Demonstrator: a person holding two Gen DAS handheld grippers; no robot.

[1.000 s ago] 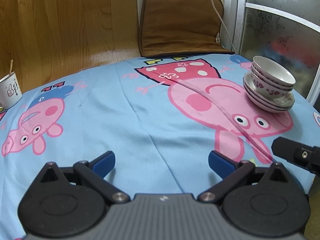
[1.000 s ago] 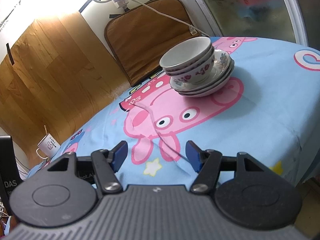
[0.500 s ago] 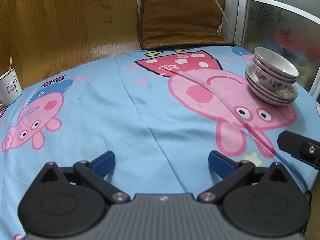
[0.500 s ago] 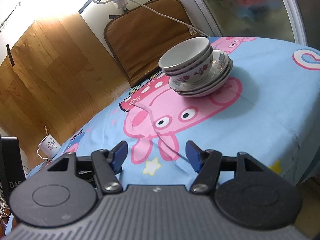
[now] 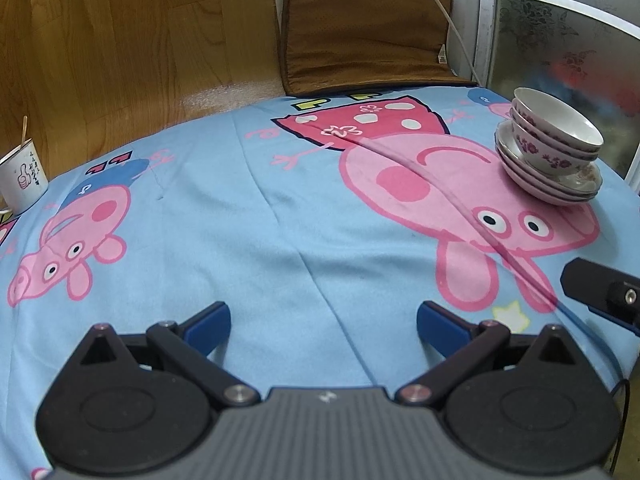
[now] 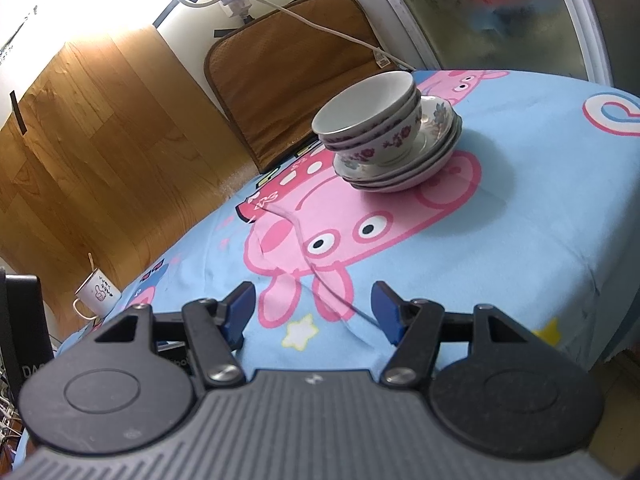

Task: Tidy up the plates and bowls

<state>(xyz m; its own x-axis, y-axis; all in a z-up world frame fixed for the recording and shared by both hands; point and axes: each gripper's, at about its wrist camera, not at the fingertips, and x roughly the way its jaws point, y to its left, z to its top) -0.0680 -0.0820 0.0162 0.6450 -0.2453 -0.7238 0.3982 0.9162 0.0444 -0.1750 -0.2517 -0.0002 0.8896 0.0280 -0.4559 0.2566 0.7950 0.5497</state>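
Observation:
Floral white bowls sit nested on a stack of floral plates at the table's far right; the bowls and plates also show in the right wrist view, ahead and slightly right. My left gripper is open and empty, low over the near middle of the blue cartoon cloth, well short of the stack. My right gripper is open and empty near the table's front edge. Part of the right gripper's body shows at the left view's right edge.
A white mug with a stick stands at the far left; the mug also shows in the right view. A brown pad leans at the back wall with a white cable. A thin cord crosses the cloth. A glass door stands at right.
My left gripper has drawn back and tilted a little, so the stack sits higher and farther right in its view. The right gripper has barely moved. Both stay open.

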